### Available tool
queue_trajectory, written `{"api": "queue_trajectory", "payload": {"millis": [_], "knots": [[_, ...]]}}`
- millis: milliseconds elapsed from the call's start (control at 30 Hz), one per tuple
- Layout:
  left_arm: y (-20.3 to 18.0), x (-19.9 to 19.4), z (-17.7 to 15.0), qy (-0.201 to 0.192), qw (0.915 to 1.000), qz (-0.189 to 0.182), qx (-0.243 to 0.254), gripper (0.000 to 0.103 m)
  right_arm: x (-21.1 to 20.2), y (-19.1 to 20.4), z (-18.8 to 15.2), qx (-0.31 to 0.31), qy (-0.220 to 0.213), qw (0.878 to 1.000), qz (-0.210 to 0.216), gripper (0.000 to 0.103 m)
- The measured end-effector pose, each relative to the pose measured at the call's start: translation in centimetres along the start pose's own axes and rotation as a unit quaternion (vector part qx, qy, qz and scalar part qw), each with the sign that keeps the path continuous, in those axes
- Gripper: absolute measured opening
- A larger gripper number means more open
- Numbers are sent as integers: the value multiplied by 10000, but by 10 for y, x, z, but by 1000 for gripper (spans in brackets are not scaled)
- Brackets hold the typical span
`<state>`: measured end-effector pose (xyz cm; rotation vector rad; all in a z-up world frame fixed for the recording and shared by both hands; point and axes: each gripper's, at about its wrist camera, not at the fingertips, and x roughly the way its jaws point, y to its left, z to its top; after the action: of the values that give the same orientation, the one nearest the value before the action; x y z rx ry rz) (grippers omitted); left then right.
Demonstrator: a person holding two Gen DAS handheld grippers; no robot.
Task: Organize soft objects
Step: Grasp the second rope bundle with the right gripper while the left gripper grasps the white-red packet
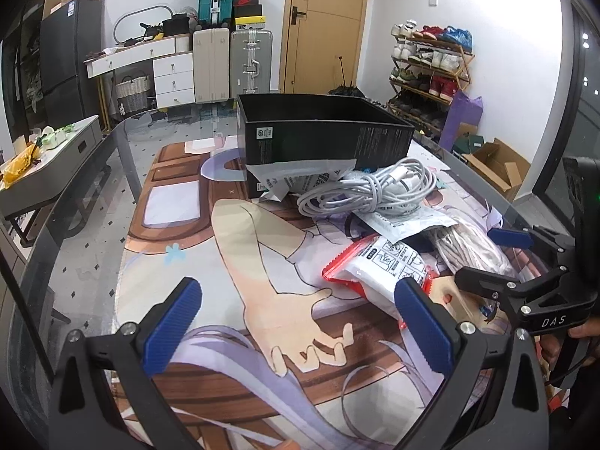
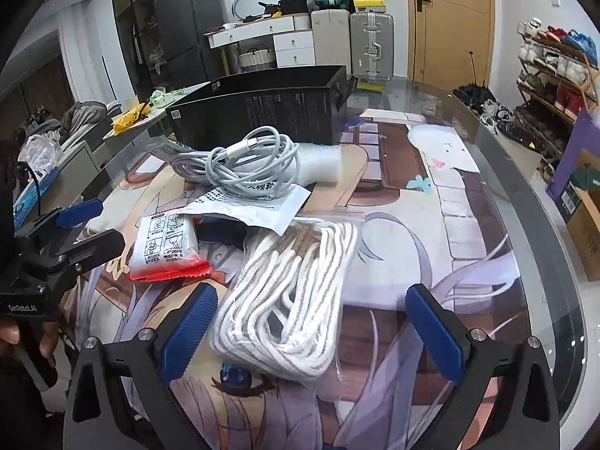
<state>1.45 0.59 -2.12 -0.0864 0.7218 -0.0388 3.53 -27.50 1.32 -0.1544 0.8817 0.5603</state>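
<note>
Right wrist: right gripper (image 2: 313,332) jaws apart, bagged rope (image 2: 288,300) between; left gripper (image 1: 296,324) apart, empty.

Inspector: Surfaces on your side?

Operator: My right gripper (image 2: 305,332) has ribbed blue rubbery pads (image 2: 191,332) on matt black plastic arms. The rope (image 2: 288,300) is white braided cord in a glossy clear plastic bag.

Inspector: The rest?

Operator: Smooth white plastic cable (image 2: 243,168); matt black cardboard box (image 1: 322,131); glossy red-edged packet (image 2: 168,247); printed mat (image 1: 240,262) under a glossy glass tabletop (image 1: 93,195).
</note>
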Motion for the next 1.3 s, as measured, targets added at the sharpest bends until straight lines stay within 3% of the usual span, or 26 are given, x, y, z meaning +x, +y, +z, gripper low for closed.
{"api": "queue_trajectory", "payload": {"millis": [333,467,733,833,933,1300], "knots": [[-8,2,7,123,9997,-1,220,103,4,12,2,-139,176,9994,-245,102],[-15,3,11,115,9990,-23,423,103,2,11,-1,-153,23,9996,-225,101],[-31,10,19,335,9966,-252,708,103,-6,-3,-5,46,-317,9992,-235,62],[-35,13,21,410,9960,-281,742,103,-8,-6,-7,105,-404,9989,-234,56],[-41,13,26,389,9956,-204,828,103,-9,-7,-8,119,-439,9987,-211,54],[-51,30,30,804,9913,-468,932,102,-9,-9,-9,148,-498,9985,-171,54]]}}
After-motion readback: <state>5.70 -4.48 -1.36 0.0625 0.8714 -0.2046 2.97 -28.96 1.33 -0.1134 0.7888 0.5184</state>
